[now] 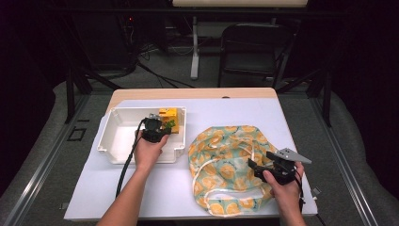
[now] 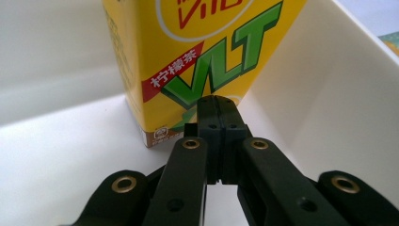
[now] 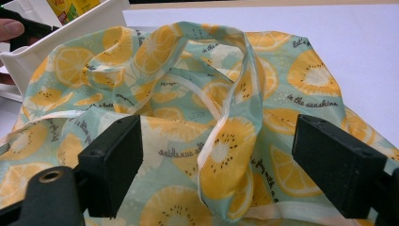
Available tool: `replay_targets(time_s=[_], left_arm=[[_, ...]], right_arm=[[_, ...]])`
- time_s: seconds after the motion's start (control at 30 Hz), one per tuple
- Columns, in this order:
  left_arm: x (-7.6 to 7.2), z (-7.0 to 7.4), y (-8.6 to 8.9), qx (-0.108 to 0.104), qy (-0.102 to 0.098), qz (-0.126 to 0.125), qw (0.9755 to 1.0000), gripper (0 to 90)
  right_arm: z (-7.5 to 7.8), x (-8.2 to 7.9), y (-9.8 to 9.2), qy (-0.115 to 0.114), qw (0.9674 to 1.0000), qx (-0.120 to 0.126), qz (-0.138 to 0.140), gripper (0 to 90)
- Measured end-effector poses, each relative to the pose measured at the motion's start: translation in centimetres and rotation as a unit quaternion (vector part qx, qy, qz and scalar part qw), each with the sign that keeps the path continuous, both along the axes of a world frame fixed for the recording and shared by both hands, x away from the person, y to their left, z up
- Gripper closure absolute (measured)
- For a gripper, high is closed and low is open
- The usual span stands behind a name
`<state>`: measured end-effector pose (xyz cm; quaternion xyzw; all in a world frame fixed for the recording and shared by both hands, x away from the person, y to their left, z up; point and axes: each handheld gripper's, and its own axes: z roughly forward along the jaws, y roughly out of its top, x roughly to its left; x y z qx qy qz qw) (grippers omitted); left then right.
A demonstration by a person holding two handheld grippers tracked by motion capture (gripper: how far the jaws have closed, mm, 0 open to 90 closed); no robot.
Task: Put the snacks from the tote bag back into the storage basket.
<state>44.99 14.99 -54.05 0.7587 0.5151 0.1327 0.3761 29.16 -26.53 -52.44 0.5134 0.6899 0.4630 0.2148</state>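
A white-covered rectangular table (image 1: pixel 155 193) carries all items. A mint-green fabric bag printed with orange citrus slices (image 1: pixel 226 165) lies crumpled at the right, its pale handle loops (image 3: pixel 221 108) uppermost. A white rectangular plastic bin (image 1: pixel 117 141) sits left of the bag. A yellow lemon-tea drink carton (image 2: pixel 188 56) stands upright in the bin's far right corner. The left gripper (image 2: pixel 217 106), jaws pressed together and empty, points at the carton's base. The right gripper (image 3: pixel 216 165), jaws wide apart, straddles a bag handle without pinching it.
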Motion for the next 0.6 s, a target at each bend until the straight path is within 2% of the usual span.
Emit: replay_targets(time_s=[0.13, 0.37, 0.47, 0.6], left_arm=[[0.27, -0.37, 0.17, -0.008, 0.002, 0.01, 0.9999, 90.0], [0.66, -0.69, 0.25, -0.038, 0.005, 0.019, 0.9991, 90.0], [0.69, -0.81, 0.21, -0.035, 0.005, 0.014, 0.9993, 90.0], [0.76, -0.83, 0.25, -0.038, 0.004, 0.022, 0.999, 90.0]], right_arm=[[-0.02, 0.01, -0.07, 0.0, 1.0, 0.001, -0.002, 16.8], [-0.05, 0.03, -0.06, -0.002, 1.0, 0.003, -0.003, 16.8], [-0.05, 0.03, -0.04, -0.001, 1.0, 0.003, -0.002, 16.8], [-0.05, 0.04, -0.05, 0.001, 1.0, 0.001, 0.001, 16.8]])
